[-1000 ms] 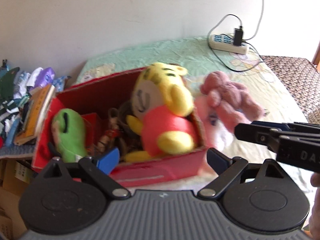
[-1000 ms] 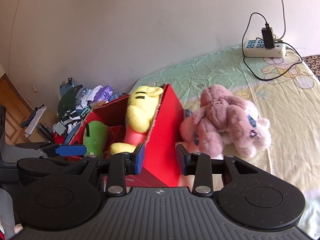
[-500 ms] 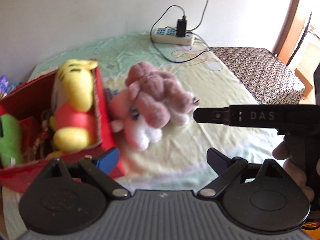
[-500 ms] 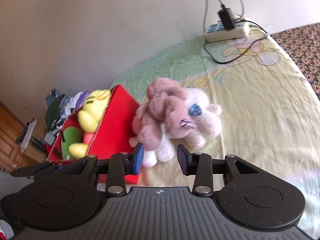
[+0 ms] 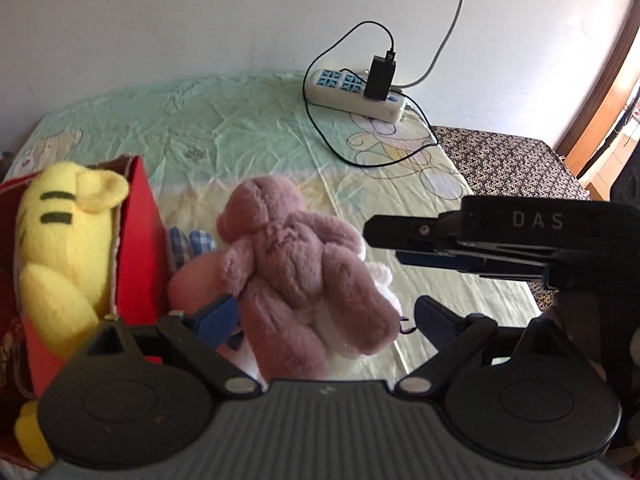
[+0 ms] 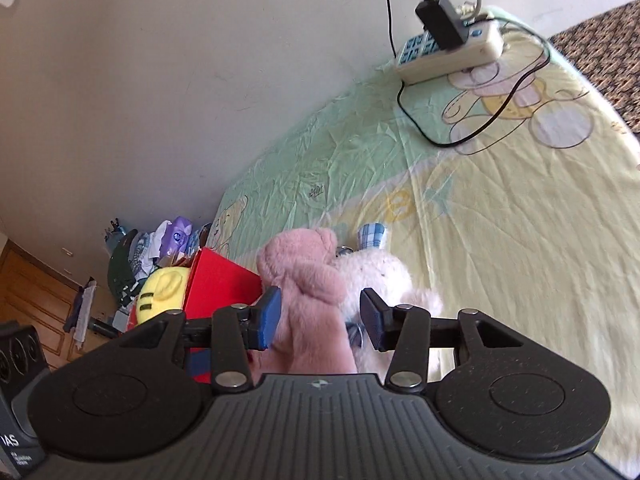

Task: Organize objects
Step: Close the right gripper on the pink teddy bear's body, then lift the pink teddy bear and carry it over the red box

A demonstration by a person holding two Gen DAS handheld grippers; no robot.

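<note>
We have swung away from the red box (image 5: 140,240) at left; the pink plush bear (image 5: 296,264) now fills lower centre, on the bed between both pairs of jaws. Left gripper (image 5: 324,320) gapes wide; right gripper (image 6: 320,316), jaws just opening, clamps nothing. We judge a grasp comes next.

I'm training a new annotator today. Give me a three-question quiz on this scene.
1. True or false: the yellow plush is in the red box.
2. The pink plush lies: A) in the box, B) on the sheet beside the box, C) on the power strip.
3. What is between the right gripper's jaws?

Key: 1 true; 2 B; 3 the pink plush, with the jaws open, having just widened.
</note>
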